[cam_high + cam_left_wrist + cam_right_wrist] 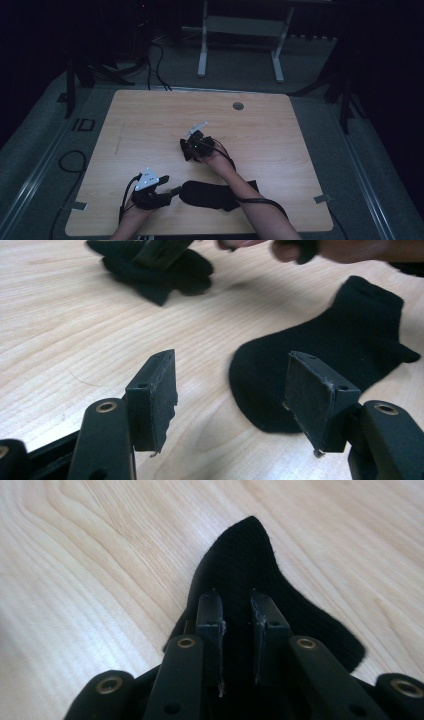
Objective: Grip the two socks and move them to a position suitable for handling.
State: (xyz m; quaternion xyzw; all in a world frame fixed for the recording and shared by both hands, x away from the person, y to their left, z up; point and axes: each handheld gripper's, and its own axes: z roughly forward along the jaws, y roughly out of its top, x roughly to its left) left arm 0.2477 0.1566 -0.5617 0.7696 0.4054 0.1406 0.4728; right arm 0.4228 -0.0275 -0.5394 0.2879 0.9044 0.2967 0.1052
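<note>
Two black socks lie on the wooden table (pixel 150 120). One sock (pixel 212 196) (pixel 325 350) lies flat near the front edge, partly under the person's right forearm. The other sock (pixel 250 555) (pixel 155 270) is bunched up at mid-table. My right gripper (pixel 190 150) (pixel 235 605) is shut on that bunched sock, with black fabric pinched between its pads. My left gripper (pixel 169 184) (pixel 232 362) stands open just left of the flat sock's toe, with nothing between its fingers.
A round cable hole (pixel 238 106) sits near the table's far edge. A white desk frame (pixel 202 45) stands on the floor behind the table. Cables (pixel 70 160) lie on the floor at the left.
</note>
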